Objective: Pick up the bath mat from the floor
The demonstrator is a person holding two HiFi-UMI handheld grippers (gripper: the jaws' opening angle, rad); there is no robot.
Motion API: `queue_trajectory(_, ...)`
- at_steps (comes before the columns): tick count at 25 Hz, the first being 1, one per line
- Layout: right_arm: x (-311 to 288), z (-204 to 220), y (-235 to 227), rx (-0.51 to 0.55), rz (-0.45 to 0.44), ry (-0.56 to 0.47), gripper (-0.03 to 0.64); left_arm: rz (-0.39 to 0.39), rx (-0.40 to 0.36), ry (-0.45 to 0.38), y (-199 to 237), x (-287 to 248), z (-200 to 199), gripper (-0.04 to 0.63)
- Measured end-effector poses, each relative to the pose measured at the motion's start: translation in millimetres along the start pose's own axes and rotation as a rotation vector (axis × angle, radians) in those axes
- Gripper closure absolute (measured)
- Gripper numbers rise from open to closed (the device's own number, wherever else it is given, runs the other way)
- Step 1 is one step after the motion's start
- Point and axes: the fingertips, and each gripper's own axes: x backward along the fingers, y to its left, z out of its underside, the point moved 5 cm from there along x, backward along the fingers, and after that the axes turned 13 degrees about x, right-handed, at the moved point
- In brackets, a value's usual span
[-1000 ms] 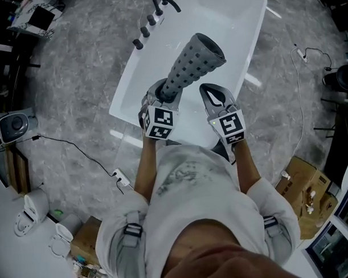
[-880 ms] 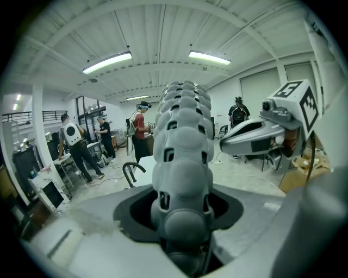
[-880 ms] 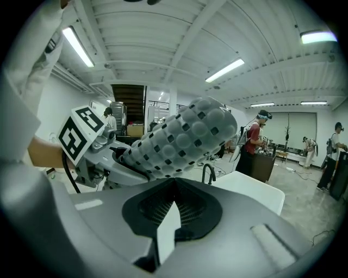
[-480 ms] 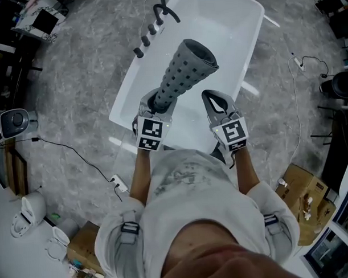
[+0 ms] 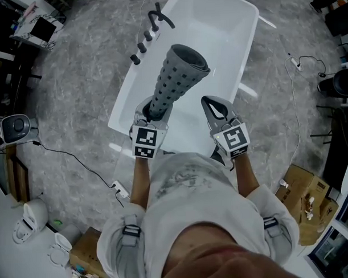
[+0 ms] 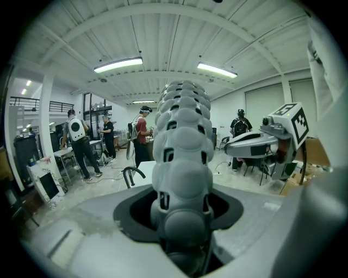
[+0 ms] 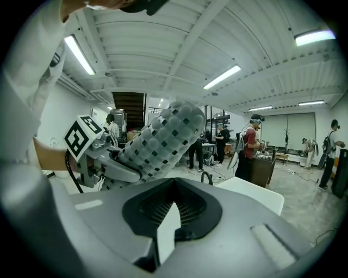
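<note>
The bath mat is a grey, perforated, knobbly mat rolled into a tube. It sticks up and away from my left gripper, which is shut on the roll's lower end, held over the white bathtub. In the left gripper view the roll rises straight out from between the jaws. My right gripper is just right of the roll, shut with nothing in it and not touching the mat. The right gripper view shows its tips together, with the roll and left gripper on the left.
The tub's dark faucet and knobs are on its far left rim. Cables and a power strip lie on the grey floor to the left, cardboard boxes to the right. Several people stand at tables in the background.
Both grippers have risen, and the rolled mat has come up with the left one. The grip on the roll is unchanged; the right gripper stays shut beside it.
</note>
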Motion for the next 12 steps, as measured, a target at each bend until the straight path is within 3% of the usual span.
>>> queue_trajectory(12, 8.5, 4.8, 5.2, -0.012, 0.012, 0.004, 0.615, 0.028, -0.006, 0.006, -9.7, -1.1, 1.3, 0.388)
